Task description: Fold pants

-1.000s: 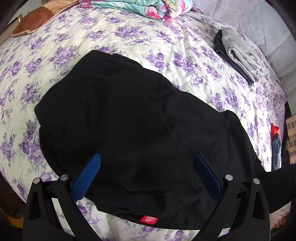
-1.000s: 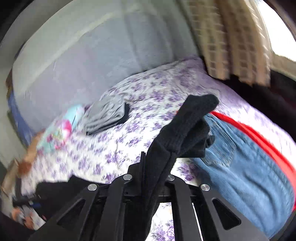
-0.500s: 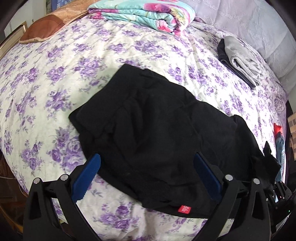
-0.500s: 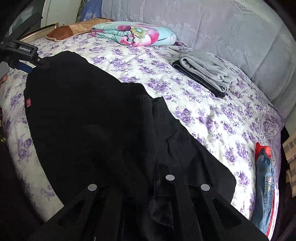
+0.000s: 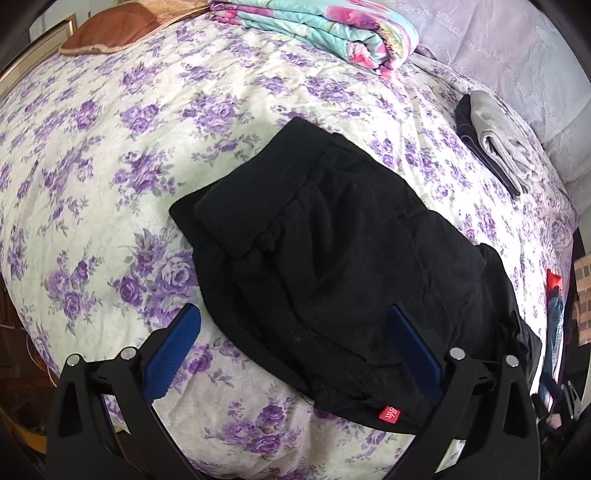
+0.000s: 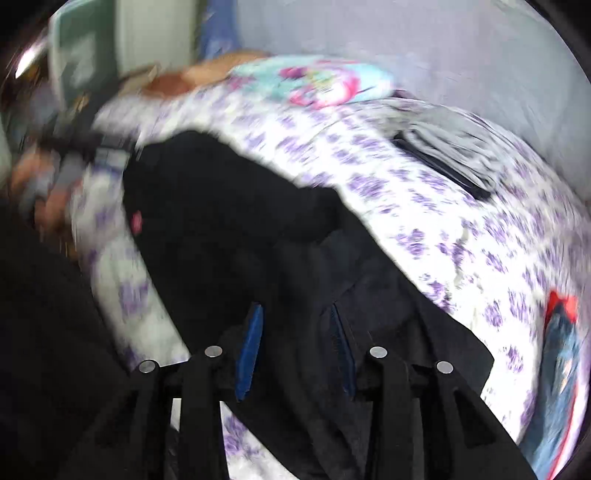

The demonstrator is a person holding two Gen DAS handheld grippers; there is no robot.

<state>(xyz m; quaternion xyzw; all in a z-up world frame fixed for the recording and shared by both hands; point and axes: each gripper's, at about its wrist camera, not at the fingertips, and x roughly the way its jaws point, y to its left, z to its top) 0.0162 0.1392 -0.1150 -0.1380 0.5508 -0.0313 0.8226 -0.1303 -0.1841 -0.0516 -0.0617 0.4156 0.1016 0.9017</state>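
Black pants (image 5: 332, 266) lie folded in a thick pile on the purple-flowered bedspread (image 5: 110, 166), a small red tag (image 5: 389, 413) at their near edge. My left gripper (image 5: 295, 332) hovers open above the near side of the pile, its blue pads wide apart and holding nothing. The right wrist view is blurred. There my right gripper (image 6: 295, 332) is low over the pants (image 6: 229, 221) with its jaws opening. Black cloth lies between the blue pads, which stand clear of it. The right end of the pile is in shadow.
A folded colourful blanket (image 5: 325, 29) and a brown cushion (image 5: 110, 33) lie at the far side of the bed. Folded grey and dark clothes (image 5: 495, 140) sit at the far right. Blue jeans with red trim (image 5: 554, 306) lie at the right edge.
My right gripper swung the held black pant end over and down onto the pile, then parted its jaws. The left gripper drew back, so the pile now looks smaller and farther.
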